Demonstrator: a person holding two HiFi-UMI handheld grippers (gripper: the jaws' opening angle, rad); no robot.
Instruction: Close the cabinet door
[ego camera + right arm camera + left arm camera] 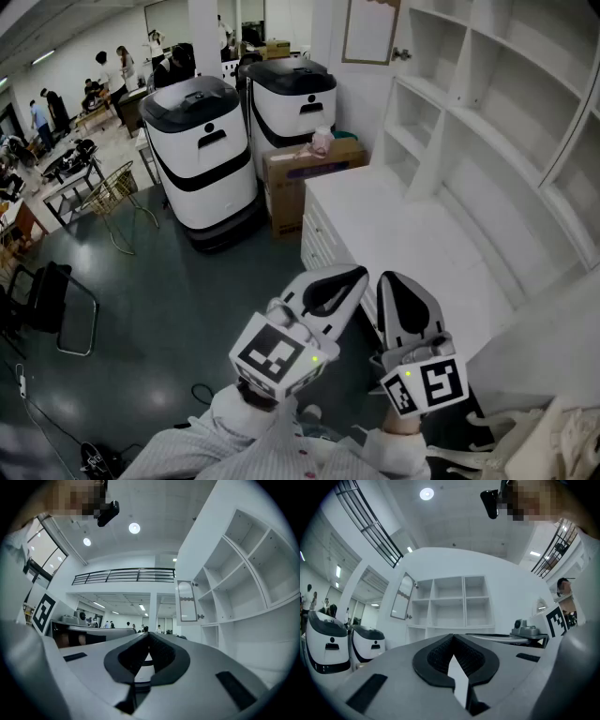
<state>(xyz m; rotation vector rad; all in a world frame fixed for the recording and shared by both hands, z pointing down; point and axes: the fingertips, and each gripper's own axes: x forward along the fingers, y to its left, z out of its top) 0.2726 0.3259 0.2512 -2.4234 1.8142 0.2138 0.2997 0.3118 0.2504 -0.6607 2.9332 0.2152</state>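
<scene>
— Jaws first: how do yours stand?

— Pressed together, both pairs. My left gripper has its tips meeting with nothing between them. My right gripper is the same, closed on air. I hold the two side by side just in front of me, noses tipped slightly up toward the white shelving.

— And the cabinet door?

— The cabinet door stands open at the far upper end of that shelving, well apart from both grippers, with its small knob on the edge nearest the shelves. Neither gripper touches it. As I judge it, the task is only at its start: the reach, the push and the closing are all left to do.

— What can't you make out?

— The head view cuts off the top of the door, and I see no hinges, so I cannot tell which compartment it covers. Its pale panel could be glass or mirror. In both gripper views the door is small and far off. A low white counter lies between me and it. Two white-and-black machines and a cardboard box stand to the left. The people beyond them are too small to describe.
</scene>
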